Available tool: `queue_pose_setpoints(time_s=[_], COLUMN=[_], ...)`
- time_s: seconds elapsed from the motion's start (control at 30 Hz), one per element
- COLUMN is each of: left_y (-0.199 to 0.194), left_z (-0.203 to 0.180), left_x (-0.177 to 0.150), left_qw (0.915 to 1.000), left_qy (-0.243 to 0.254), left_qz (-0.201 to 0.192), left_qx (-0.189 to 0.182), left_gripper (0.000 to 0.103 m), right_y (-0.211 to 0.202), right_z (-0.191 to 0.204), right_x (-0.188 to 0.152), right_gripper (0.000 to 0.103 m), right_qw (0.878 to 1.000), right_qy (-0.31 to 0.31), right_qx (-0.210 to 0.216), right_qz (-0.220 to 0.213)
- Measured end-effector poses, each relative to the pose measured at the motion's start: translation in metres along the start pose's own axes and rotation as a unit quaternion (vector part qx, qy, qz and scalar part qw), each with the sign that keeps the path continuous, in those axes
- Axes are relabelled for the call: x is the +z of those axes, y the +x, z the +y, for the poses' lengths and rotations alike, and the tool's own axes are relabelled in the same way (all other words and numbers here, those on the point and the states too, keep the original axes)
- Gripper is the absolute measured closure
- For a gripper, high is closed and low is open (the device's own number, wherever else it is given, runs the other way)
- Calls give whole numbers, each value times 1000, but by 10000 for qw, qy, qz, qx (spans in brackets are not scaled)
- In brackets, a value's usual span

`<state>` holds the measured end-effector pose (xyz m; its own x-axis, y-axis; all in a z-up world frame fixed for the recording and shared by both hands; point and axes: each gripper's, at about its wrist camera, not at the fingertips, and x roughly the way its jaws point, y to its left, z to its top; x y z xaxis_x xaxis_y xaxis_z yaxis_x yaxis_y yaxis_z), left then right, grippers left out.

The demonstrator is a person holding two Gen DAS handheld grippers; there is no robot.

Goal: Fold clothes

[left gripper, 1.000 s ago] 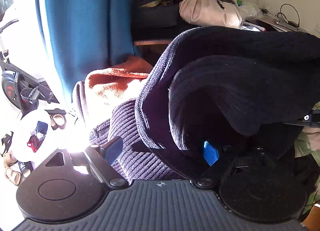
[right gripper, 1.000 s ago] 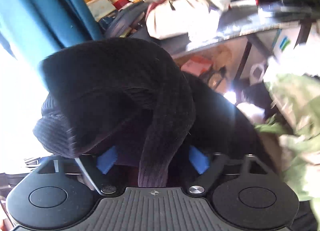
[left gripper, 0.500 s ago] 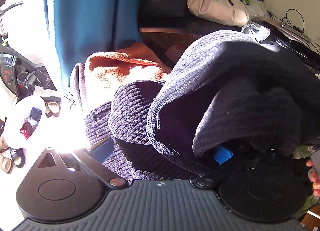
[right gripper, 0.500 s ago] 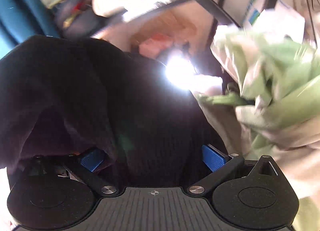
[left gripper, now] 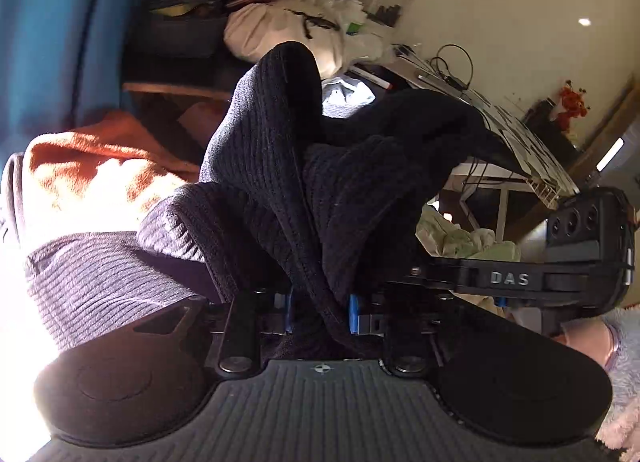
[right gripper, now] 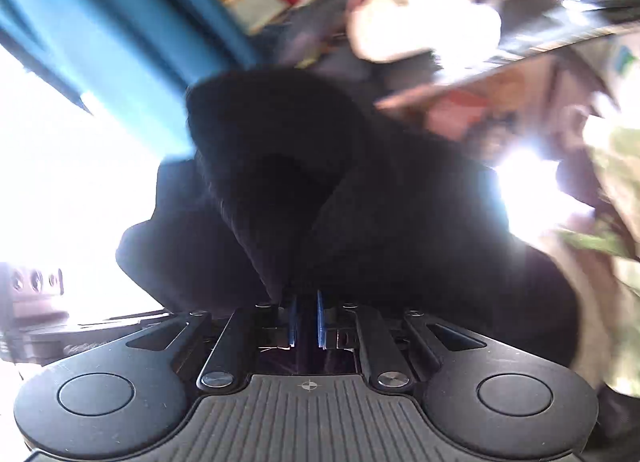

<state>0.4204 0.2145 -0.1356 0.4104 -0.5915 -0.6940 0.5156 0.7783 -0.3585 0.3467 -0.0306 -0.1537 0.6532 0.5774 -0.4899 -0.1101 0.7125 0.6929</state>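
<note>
A dark navy ribbed knit sweater [left gripper: 260, 166] rises in a bunched ridge straight ahead of my left gripper [left gripper: 320, 314]. Its jaws are closing, and a fold of the knit is squeezed between the blue pads [left gripper: 289, 314]. The other gripper's black body [left gripper: 516, 278] reaches into the same sweater from the right. In the blurred right wrist view the sweater [right gripper: 320, 202] looks almost black. My right gripper [right gripper: 306, 318] is shut, with a thin layer of the fabric caught between its blue pads [right gripper: 320, 318].
An orange garment [left gripper: 92, 166] lies in sunlight at the left, behind it a teal curtain [left gripper: 48, 22]. A cluttered desk with a cream bag [left gripper: 276, 34] stands beyond. Pale green clothes [left gripper: 468, 238] are heaped at the right. A hand in a fuzzy sleeve [left gripper: 624, 346] shows at the right edge.
Both grippers' jaws went from wide apart to closed on the sweater. The left view tilted upward, and the fabric now stands gathered in a ridge.
</note>
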Motion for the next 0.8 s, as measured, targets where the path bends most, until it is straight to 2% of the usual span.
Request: queue_pose_setpoints(time_s=[0.07,0.13,0.17,0.2,0.23,0.3,0.33,0.4,0.43,0.5,0.57,0.67,0.7,0.73,0.8], left_y=[7,17,20,21,21,16,10,-5,-12,-19,-22,-17,-12,-7,3], left_z=[12,27,33,39,45,54,56,59,61,70,80,91,93,94,95], left_x=[-5,-10,-12,-12,-11,-8,-7,-8,-8,-8,-10,-15,-16,-17,-18], left_qw=[9992,9959,9930,9907,9888,9889,9897,9918,9928,9926,9909,9892,9893,9894,9892], left_qy=[-229,-411,-456,-536,-631,-841,-866,-750,-658,-584,-611,-691,-742,-804,-891], left_qz=[22,39,83,150,222,293,282,207,160,192,285,413,472,537,660], left_qx=[319,801,1087,1239,1335,1187,1101,1018,989,1046,1163,1225,1167,1087,955], left_gripper=[77,71,61,44,39,31,28,9,7,4,3,2,2,2,2], right_y=[15,33,42,50,59,64,61,56,53,46,34,13,4,0,-8], right_z=[-3,-10,-13,-13,-12,-9,-6,0,3,16,18,13,7,-4,-21], right_x=[2,-1,-3,-5,-6,-6,-6,-5,-5,-13,-13,-9,-9,-6,-5], right_gripper=[94,94,94,94,93,88,82,62,44,33,18,13,9,1,1], right_qw=[9999,9997,9995,9995,9994,9990,9985,9972,9964,9956,9950,9948,9957,9963,9952], right_qy=[98,173,210,133,56,-36,-124,-300,-388,-533,-563,-459,-320,-172,-15], right_qx=[21,-23,-45,-135,-226,-355,-413,-528,-584,-565,-645,-850,-841,-829,-984], right_qz=[65,168,219,239,259,282,330,426,474,516,513,319,226,114,2])
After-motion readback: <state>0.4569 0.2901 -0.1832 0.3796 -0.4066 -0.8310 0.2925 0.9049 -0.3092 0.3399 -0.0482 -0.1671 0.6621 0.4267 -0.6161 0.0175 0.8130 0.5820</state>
